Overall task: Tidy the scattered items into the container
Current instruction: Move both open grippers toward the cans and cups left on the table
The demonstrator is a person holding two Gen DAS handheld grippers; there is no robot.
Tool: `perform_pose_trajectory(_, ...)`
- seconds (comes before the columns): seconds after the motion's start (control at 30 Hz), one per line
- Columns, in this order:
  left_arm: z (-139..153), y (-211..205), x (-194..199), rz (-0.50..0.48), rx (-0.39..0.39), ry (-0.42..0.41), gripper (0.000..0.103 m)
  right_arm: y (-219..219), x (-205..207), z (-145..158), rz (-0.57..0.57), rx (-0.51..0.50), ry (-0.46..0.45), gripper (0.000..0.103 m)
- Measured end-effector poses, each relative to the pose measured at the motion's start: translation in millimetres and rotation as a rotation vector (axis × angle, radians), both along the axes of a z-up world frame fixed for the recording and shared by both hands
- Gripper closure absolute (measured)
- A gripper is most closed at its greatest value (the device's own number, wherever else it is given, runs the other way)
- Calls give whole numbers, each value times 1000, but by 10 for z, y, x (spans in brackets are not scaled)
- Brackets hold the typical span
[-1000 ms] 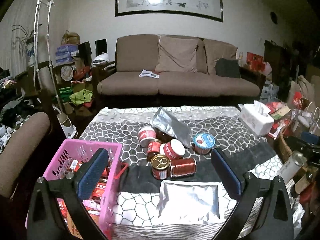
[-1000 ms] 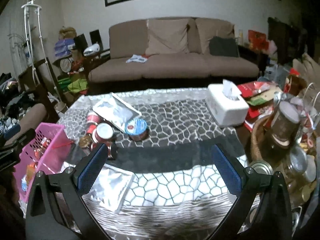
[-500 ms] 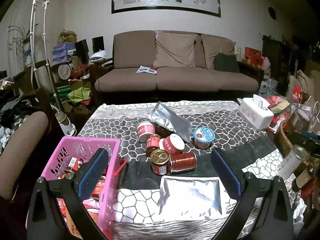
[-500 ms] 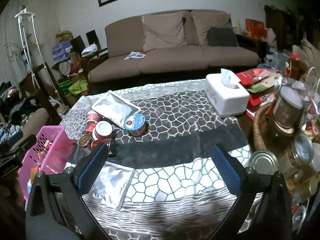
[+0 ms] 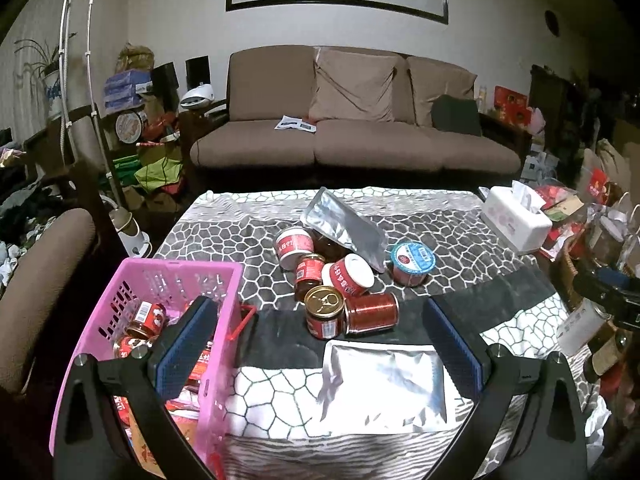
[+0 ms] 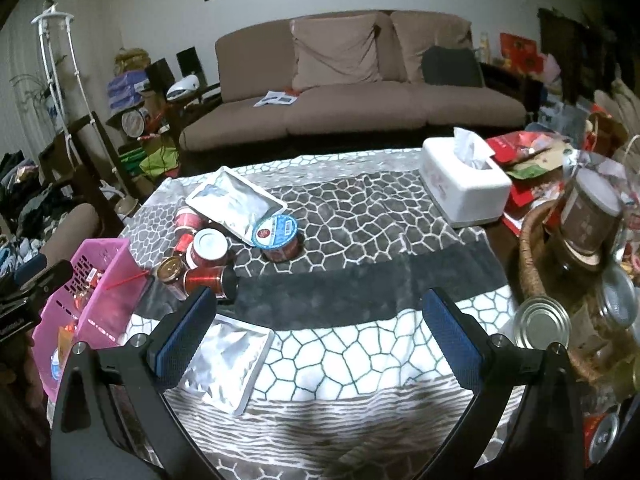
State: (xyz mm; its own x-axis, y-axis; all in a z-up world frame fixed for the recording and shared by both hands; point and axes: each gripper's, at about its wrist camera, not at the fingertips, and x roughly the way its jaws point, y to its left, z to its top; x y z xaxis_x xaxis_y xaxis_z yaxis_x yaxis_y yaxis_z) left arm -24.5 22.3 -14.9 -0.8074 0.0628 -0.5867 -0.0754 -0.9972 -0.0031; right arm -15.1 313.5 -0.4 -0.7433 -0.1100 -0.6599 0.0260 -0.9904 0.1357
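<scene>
A pink basket [image 5: 132, 292] [image 6: 100, 256] with several red jars inside stands at the table's left edge. Beside it lies a cluster of red jars [image 5: 336, 284] [image 6: 200, 256], a blue-lidded cup [image 5: 412, 262] [image 6: 278, 236], and a silver pouch [image 5: 344, 228] [image 6: 234, 202] leaning on the jars. A second silver pouch [image 5: 386, 384] [image 6: 230, 360] lies flat near the front edge. My left gripper [image 5: 320, 344] hangs open above the front pouch and basket rim. Further right over the cloth, my right gripper [image 6: 320, 332] is open and holds nothing.
A white tissue box [image 5: 516, 220] [image 6: 464, 184] sits at the table's far right. A wicker basket [image 6: 532, 256] with tins and jars crowds the right side. A brown sofa [image 5: 352, 128] stands behind the table, an armrest [image 5: 40, 264] to the left.
Both grippers have risen and pulled back a little, so the table looks slightly further away. Nothing on the table has moved, and both stay open.
</scene>
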Motion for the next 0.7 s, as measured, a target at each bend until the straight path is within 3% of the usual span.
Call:
perform_pose_trajectory(0.1, -22, -12, -33, -10, -1, -13, 0, -13, -29, -22, 0, -6, -2, 0)
perform_pose_trajectory(0.4, -97, -168, -153, -41, 89, -52, 0, -77, -128, -74, 26, -16, -16, 0)
perform_pose_trajectory(0.5, -148, -158, -202, -61, 80, -64, 0, -91, -168, -90, 33, -27, -17, 0)
perform_pose_trajectory(0.7, -207, -170, -312, -67, 91, -85, 11, -148, -416, -157, 48, -38, -49, 0)
